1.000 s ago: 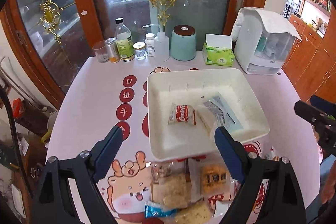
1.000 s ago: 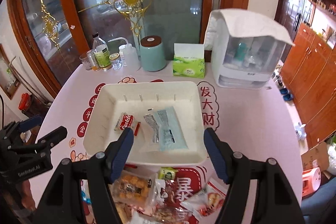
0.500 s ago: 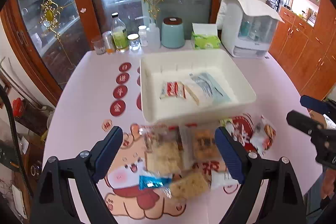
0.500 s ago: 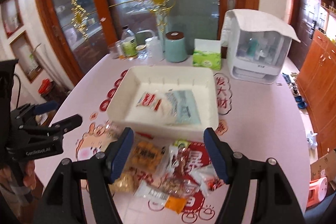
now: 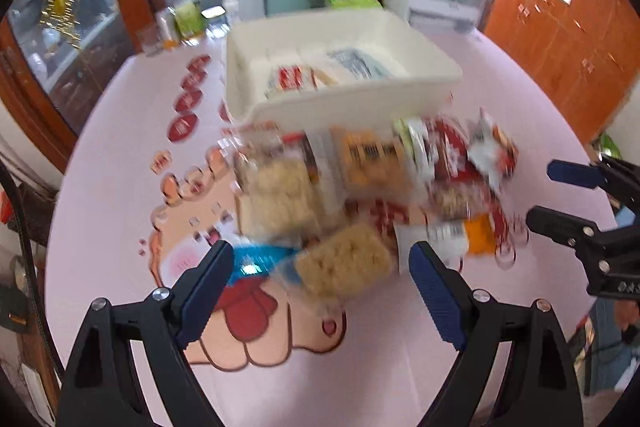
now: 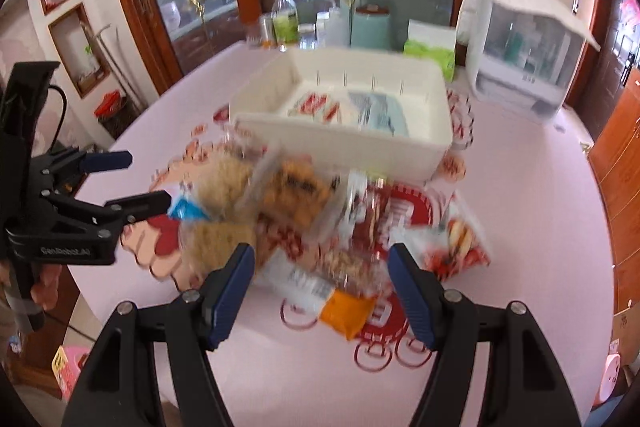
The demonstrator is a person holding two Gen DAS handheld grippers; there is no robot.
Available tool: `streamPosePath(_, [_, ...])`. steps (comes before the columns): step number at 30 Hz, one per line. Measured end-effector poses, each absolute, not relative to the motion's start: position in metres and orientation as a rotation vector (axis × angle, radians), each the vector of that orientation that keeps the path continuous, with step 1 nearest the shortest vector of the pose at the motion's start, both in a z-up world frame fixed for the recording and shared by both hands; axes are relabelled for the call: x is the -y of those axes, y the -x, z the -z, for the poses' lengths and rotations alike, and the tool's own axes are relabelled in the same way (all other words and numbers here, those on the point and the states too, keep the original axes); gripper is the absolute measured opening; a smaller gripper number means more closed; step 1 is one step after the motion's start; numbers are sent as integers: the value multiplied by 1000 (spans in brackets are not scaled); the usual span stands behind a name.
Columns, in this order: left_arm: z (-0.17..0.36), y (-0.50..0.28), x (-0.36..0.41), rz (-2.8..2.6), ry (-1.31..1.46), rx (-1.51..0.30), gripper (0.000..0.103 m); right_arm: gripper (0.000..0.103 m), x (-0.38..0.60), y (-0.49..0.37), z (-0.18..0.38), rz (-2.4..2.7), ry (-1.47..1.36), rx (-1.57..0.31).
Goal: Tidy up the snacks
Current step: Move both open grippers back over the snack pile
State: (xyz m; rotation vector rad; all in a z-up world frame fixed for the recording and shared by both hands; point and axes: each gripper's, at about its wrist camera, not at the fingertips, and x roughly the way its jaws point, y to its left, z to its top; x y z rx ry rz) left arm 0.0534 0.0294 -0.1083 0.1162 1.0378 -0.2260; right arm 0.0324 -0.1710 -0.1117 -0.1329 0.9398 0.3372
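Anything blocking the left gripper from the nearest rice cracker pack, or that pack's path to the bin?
Nothing visible. The left gripper is open, with the rice cracker pack showing between its fingers. Between the pack and the white bin lie only other flat snack packs, easily cleared by lifting.

One white bin (image 5: 344, 99) holds two snack packets (image 5: 296, 79) that can be told apart, the blurred loose heap of wrapped snacks (image 5: 360, 183) on the surface (image 5: 120, 187) defies an exact count, and two hand-held grippers (image 5: 320, 279) (image 6: 320, 275) show.
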Motion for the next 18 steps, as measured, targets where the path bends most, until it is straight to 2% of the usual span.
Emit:
streamPosePath(7, [150, -52, -24, 281, -198, -1111, 89, 70, 172, -29, 166, -397, 151, -1059])
streamPosePath(18, [190, -77, -4, 399, -361, -1201, 88, 69, 153, -52, 216, -489, 284, -1135])
